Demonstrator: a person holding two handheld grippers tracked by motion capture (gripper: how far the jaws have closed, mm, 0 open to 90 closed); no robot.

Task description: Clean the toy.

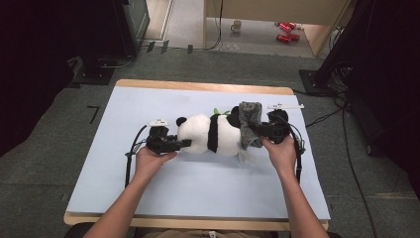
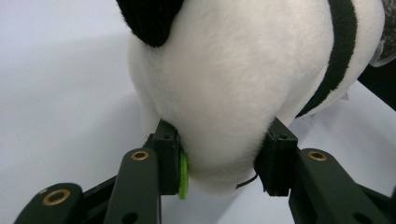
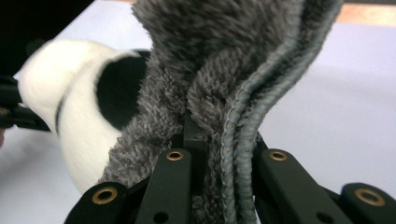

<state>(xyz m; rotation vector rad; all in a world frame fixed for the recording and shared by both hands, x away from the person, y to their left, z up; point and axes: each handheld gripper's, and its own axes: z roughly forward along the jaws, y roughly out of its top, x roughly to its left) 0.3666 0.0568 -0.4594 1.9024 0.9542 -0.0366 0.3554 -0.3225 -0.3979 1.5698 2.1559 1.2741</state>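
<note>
A white and black plush panda lies on its side in the middle of the pale blue table. My left gripper is shut on the panda's white rump, its pads pressing into the fur from both sides. A grey fuzzy cloth drapes over the panda's other end. My right gripper is shut on that grey cloth, with the folded hem pinched between its jaws. The panda lies blurred behind the cloth in the right gripper view.
The table's wooden far edge borders grey carpet. A mug and red cans sit on the floor under a desk far behind. Black stands flank the table at right and left. Cables trail from both grippers.
</note>
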